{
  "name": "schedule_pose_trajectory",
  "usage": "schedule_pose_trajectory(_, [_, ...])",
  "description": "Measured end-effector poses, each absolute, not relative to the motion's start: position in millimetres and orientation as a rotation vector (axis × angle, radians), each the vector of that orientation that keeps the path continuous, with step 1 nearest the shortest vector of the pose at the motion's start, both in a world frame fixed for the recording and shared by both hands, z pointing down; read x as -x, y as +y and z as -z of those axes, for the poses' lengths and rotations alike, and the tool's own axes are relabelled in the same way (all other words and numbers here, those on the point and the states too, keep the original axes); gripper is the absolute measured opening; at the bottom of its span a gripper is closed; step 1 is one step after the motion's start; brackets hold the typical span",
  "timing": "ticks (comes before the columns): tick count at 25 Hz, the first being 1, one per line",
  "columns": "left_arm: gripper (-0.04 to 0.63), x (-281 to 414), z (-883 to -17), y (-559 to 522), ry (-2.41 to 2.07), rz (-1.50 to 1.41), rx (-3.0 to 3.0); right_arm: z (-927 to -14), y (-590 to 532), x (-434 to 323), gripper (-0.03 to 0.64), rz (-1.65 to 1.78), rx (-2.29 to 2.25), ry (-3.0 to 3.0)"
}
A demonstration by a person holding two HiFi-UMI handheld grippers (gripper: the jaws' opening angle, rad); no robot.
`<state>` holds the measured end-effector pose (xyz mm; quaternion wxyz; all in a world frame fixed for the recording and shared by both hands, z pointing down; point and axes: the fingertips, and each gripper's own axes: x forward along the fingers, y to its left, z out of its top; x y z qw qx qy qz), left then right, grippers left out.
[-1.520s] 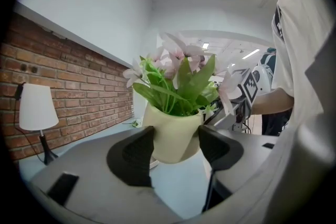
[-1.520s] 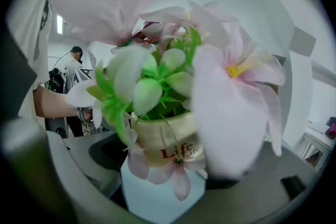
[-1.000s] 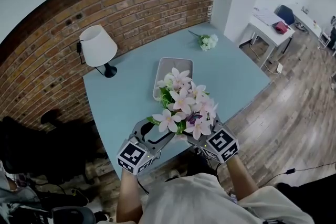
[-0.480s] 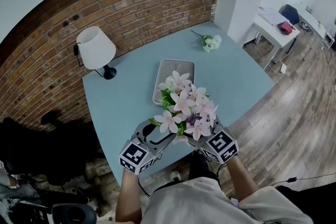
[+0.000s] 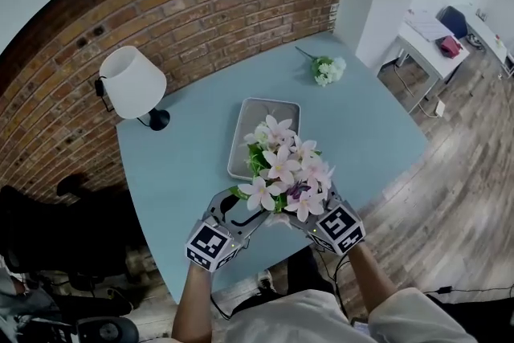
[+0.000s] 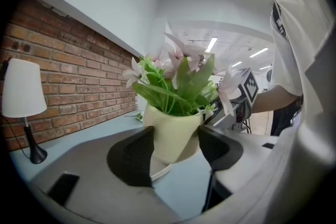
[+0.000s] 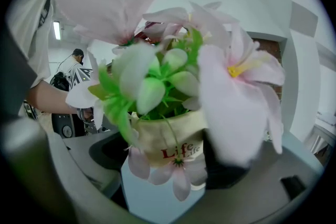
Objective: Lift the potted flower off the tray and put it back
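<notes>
The potted flower has pink and white blooms over green leaves in a cream pot printed "Life". It sits between both grippers over the near part of the blue table. My left gripper grips the pot from the left, its dark pads pressed on the pot's sides. My right gripper closes on it from the right, with one pad hidden behind petals. A white saucer shows under the pot. The grey tray lies just beyond the flower, with nothing visible in it.
A white-shaded lamp stands at the table's back left by the brick wall. A small bunch of white flowers lies at the far right corner. The table's near edge is right below the grippers, with wood floor to the right.
The head camera has shifted, so the table sits a little differently in view. Both grippers still hold the pot in front of the tray with no clear movement.
</notes>
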<state>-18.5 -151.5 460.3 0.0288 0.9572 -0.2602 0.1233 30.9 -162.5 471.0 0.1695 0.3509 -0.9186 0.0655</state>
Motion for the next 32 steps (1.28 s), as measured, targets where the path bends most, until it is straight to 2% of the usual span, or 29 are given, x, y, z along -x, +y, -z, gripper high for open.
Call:
schedule_pose_trajectory(16, [0.298,-4.5,-539.7,-241.4,-0.832,-0.490,-2.811,-551.7,-253.0,-52.7,0.440,-0.315,-0.882,-2.574])
schedule_pose_trajectory(32, [0.299,-14.9,-611.3,-278.3,-0.860,-0.617,-2.683,-624.2,-291.4,-59.1,0.442,-0.402,-0.744,-2.516])
